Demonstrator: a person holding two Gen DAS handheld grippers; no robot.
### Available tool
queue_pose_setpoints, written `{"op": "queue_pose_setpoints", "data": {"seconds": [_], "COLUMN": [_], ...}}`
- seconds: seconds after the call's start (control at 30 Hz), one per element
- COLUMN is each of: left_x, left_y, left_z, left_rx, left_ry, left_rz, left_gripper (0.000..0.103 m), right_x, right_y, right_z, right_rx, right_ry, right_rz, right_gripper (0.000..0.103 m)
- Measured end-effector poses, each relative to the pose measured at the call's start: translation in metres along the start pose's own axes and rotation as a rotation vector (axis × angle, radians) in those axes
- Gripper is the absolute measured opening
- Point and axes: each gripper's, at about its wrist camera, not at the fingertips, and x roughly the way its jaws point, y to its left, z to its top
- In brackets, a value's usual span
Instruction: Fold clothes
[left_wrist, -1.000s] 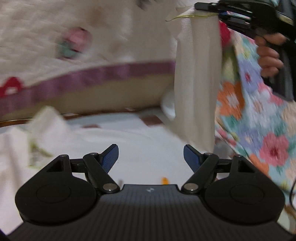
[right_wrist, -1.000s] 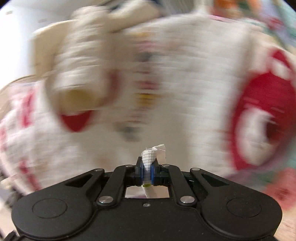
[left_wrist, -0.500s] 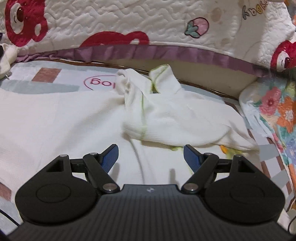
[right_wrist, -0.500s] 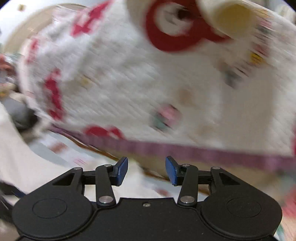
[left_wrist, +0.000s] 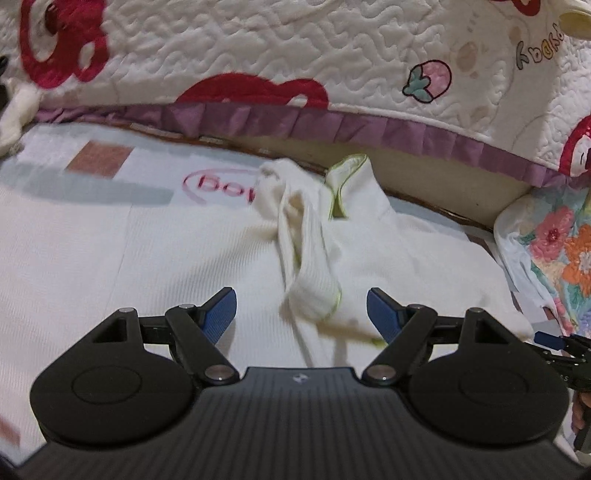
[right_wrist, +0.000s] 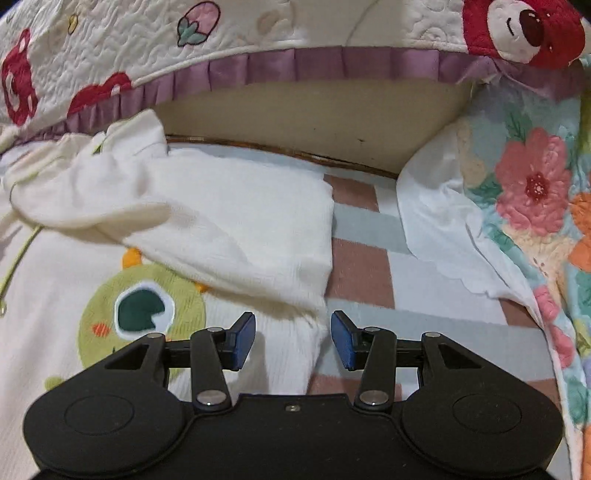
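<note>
While both jaws stand apart and empty, the white top lies spread on the mat, a sleeve thrown across its body. Left gripper hovers over the sleeve, right gripper at the hem, seemingly to square the fold.

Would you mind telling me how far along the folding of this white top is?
Done: one sleeve lies folded across the white top, partly covering its green frog patch. In hand: nothing; the left tool and right tool are open. Left: the remaining folds.
</note>
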Motion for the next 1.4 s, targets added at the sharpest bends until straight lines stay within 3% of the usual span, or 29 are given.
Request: {"op": "queue_pose_setpoints", "data": {"seconds": [0.1,0.13,0.17,0.23,0.33,0.37,0.43,0.53,0.63,0.77,0.83,0.9,0.93,1.03,1.07,1.13,1.2,1.33,1.4], "left_x": [0.022,0.029,0.035,0.028,-0.019,-0.035,-0.049,-0.029,-0.020,-0.031,-0.027,-0.017,-0.012,-0.021,-0.029,-0.053,-0.080,-0.129,-0.154], "left_y": [-0.003,-0.006,-0.008,-0.017,-0.024,-0.020,-0.009,0.015,0.024,0.008,0.000,0.003,0.006,0.024,0.030,0.045,0.064,0.099,0.107], "left_z": [0.009,0.012,0.014,0.018,0.026,0.027,0.023,0.007,-0.007,0.004,0.001,-0.005,-0.008,0.001,0.009,0.027,0.039,0.045,0.039], "left_rx": [0.027,0.047,0.068,0.110,0.118,0.095,0.020,-0.085,-0.105,-0.036,0.042,0.050,0.040,-0.063,-0.084,-0.107,-0.130,-0.186,-0.224], "left_ry": [0.028,0.053,0.076,0.046,-0.123,-0.175,-0.188,-0.032,0.032,0.031,0.067,0.139,0.175,0.159,0.126,0.045,-0.022,-0.080,-0.146], "left_rz": [0.011,0.008,0.005,0.006,-0.052,-0.074,-0.086,-0.018,0.024,0.036,0.053,0.068,0.076,0.090,0.082,0.108,0.211,0.515,0.578], "left_gripper": [0.072,0.047,0.011,0.012,0.012,0.012,0.012,0.012,0.012,0.012,0.012,0.014,0.016,0.040,0.049,0.055,0.060,0.061,0.063], "right_x": [0.008,0.012,0.015,0.017,0.017,0.017,0.018,0.018,0.015,0.007,0.009,0.009,0.010,0.011,0.011,0.006,-0.005,-0.031,-0.029], "right_y": [0.006,0.008,0.009,0.010,0.006,0.003,-0.004,-0.013,-0.013,-0.018,-0.019,-0.017,-0.017,-0.017,-0.018,-0.014,-0.007,-0.007,-0.010], "right_z": [0.002,0.002,0.002,0.000,-0.002,-0.004,-0.006,-0.011,-0.011,-0.008,-0.008,-0.009,-0.010,-0.012,-0.012,-0.010,-0.006,0.001,0.008], "right_rx": [-0.023,-0.030,-0.033,-0.013,0.022,0.035,0.063,0.109,0.144,0.205,0.188,0.174,0.170,0.175,0.185,0.149,0.092,0.108,0.144], "right_ry": [0.008,0.014,0.017,0.006,-0.011,-0.015,-0.023,-0.041,-0.076,-0.118,-0.101,-0.093,-0.089,-0.054,-0.039,-0.016,-0.014,-0.054,-0.064], "right_rz": [-0.010,-0.019,-0.026,-0.042,-0.091,-0.106,-0.128,-0.098,-0.102,-0.115,-0.125,-0.148,-0.161,-0.184,-0.182,-0.187,-0.203,-0.200,-0.178], "right_gripper": [0.051,0.051,0.051,0.051,0.050,0.049,0.041,0.031,0.022,0.018,0.017,0.017,0.017,0.017,0.017,0.020,0.029,0.036,0.042]}}
